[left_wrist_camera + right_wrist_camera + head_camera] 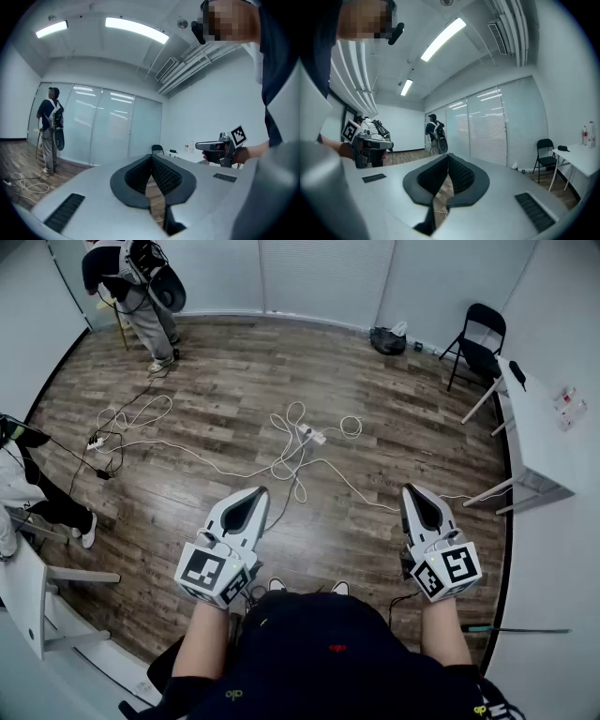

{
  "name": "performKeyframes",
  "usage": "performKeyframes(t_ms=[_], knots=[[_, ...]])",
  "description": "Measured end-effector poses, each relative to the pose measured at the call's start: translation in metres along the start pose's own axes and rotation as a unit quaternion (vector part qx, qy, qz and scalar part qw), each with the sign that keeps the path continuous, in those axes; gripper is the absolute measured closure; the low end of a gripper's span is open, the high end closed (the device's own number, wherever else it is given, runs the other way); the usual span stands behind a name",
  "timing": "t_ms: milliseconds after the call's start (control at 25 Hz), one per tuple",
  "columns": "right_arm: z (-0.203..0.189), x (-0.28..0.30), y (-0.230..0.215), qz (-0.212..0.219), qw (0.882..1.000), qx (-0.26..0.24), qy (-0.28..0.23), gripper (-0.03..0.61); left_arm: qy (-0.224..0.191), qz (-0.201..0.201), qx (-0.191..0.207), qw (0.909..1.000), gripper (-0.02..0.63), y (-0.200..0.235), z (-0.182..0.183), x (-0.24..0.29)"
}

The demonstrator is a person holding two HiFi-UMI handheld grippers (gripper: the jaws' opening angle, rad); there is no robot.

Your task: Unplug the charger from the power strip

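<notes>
Power strip point(313, 436): white, on the wood floor point(216, 381) mid-room, amid loops of white cable point(234, 468), ahead of both grippers and well apart from them. Charger too small to tell from the strip.

Edges and free room: open floor between grippers and strip, crossed only by cable. At right, white table point(548, 451) along the wall, black folding chair point(480, 334) beyond it, dark bag point(387, 338) against the far wall. At left, a seated person's legs point(52, 507) and a second white table point(33, 601). Far left corner: a standing person point(141, 282) wearing a backpack.

Grippers: left gripper point(254, 497) and right gripper point(413, 495) held level, side by side, over the floor. In each gripper view, ribbed black pads meeting at the tips: left gripper point(151, 161) closed on nothing, right gripper point(447, 159) likewise closed on nothing. No contact with strip or cable.

Differences between views: strip visible only from the head view. Frosted glass partition point(108, 126) and ceiling light bars point(136, 29) visible only from the gripper views. Bottles point(587, 136) on the table seen upright from the right gripper view.
</notes>
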State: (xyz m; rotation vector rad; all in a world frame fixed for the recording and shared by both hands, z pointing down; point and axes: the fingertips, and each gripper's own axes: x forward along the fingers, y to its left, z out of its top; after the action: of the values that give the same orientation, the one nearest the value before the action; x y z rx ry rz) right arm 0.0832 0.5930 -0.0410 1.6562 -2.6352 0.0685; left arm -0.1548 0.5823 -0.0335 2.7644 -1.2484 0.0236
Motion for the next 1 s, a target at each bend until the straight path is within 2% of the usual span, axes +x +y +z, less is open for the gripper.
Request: performKeyframes(t_ms=[680,840,1000], knots=[[-0.01,0.01,0.005,-0.002,1.0,0.023,0.004,0.555,0.01,-0.009,-0.003,0.9999,0.594,0.008,-0.009,0.004],[-0.017,0.025,0.022,0.001,0.999,0.029,0.013,0.555,0.015,-0.006,-0.008,0.9998,0.594,0.027,-0.015,-0.008],[-0.022,0.053,0.052,0.002,0.999,0.028,0.023,0.555,0.02,-0.004,-0.014,0.9997,0.594,0.063,-0.025,-0.027]])
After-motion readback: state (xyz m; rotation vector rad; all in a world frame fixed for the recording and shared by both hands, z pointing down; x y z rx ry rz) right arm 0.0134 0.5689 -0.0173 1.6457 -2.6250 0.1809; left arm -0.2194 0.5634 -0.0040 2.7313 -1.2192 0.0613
